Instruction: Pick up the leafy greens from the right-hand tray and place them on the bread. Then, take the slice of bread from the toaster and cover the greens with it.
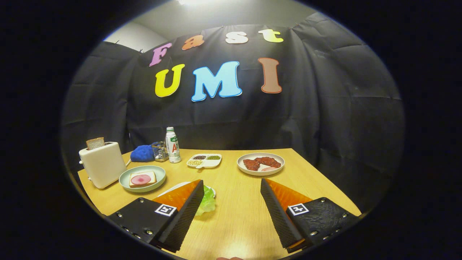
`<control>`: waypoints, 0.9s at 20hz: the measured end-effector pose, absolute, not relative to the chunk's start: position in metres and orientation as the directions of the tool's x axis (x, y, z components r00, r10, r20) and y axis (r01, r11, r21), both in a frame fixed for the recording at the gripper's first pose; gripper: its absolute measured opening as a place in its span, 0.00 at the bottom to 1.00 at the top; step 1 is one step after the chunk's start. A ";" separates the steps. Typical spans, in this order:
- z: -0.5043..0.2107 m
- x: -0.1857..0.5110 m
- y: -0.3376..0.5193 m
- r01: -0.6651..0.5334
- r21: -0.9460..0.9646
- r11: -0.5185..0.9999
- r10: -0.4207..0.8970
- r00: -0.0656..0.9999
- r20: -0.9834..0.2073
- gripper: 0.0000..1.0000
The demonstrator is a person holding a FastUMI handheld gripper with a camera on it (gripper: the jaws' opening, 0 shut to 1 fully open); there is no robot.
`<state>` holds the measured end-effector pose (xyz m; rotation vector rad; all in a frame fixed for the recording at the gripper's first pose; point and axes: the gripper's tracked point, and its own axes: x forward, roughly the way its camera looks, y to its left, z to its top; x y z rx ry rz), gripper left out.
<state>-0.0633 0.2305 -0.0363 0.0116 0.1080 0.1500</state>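
Leafy greens [207,202] half-hidden — left finger, hand-held gripper [231,186] agape

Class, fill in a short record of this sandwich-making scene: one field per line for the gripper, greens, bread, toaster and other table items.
gripper: gripper open, fingers spread wide above the wooden table, holding nothing
greens: leafy greens on a white tray, partly hidden behind the left finger
bread: bread slice with a round pink topping, on a pale green plate
toaster: white toaster beside that plate, second slice sticking up
others: plate of meat, divided dish, bottle, glass, blue cloth
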 end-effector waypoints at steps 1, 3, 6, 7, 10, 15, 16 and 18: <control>-0.040 -0.062 0.235 -0.156 0.021 0.988 0.157 0.981 -0.113 0.97; -0.047 -0.062 0.245 -0.165 0.016 0.986 0.165 0.978 -0.128 0.97; -0.064 -0.059 0.251 -0.172 -0.029 0.985 0.164 0.969 -0.185 0.97; -0.070 -0.059 0.257 -0.187 -0.033 0.982 0.176 0.961 -0.213 0.97; -0.089 -0.053 0.271 -0.217 -0.042 0.975 0.196 0.938 -0.284 0.97; -0.112 -0.042 0.283 -0.218 -0.010 0.976 0.201 0.915 -0.349 0.97; -0.118 -0.040 0.288 -0.222 0.008 0.975 0.210 0.907 -0.365 0.97; -0.127 -0.036 0.295 -0.228 0.024 0.973 0.219 0.892 -0.396 0.97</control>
